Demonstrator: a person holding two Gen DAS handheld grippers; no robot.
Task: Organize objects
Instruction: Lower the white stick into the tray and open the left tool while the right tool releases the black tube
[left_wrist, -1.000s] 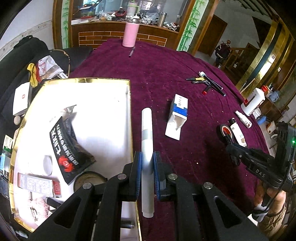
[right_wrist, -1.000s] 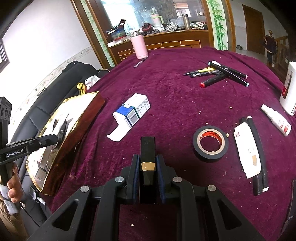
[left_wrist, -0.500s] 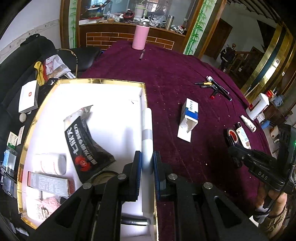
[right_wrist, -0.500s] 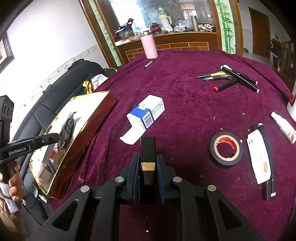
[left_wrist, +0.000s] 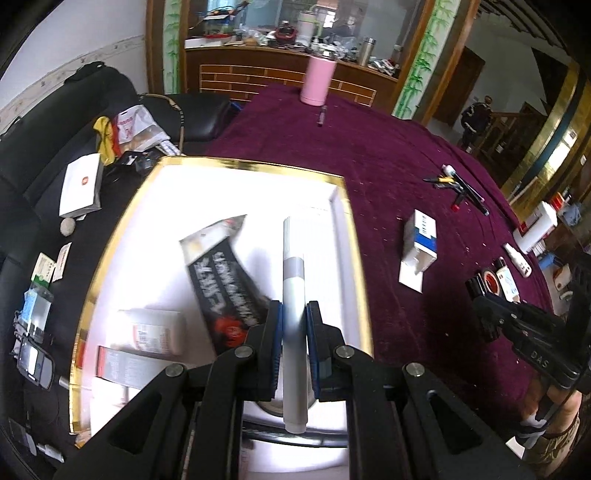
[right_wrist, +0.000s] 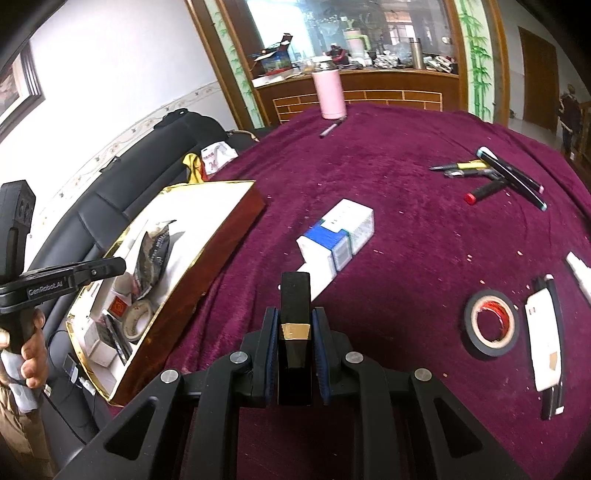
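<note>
Clamping a white marker (left_wrist: 293, 314), the left gripper (left_wrist: 293, 328) jaws hold it over the gold-rimmed box (left_wrist: 354, 258), which already contains several items; the right gripper (right_wrist: 294, 343) jaws grip a black block (right_wrist: 294, 325), while pens (right_wrist: 509, 177), a tape roll (right_wrist: 491, 323) and a carton (right_wrist: 338, 236) lie unsorted on the surface (right_wrist: 424, 229)

We see a plush, matt maroon velvet tablecloth (right_wrist: 424, 236) ahead of both grippers. Left of it, the box (left_wrist: 354, 236) has a shiny gold-foil rim and a smooth white inside. The white marker (left_wrist: 293, 295) looks like satin plastic; the black bar (right_wrist: 294, 295) is glossy with a gold-foil band.
</note>
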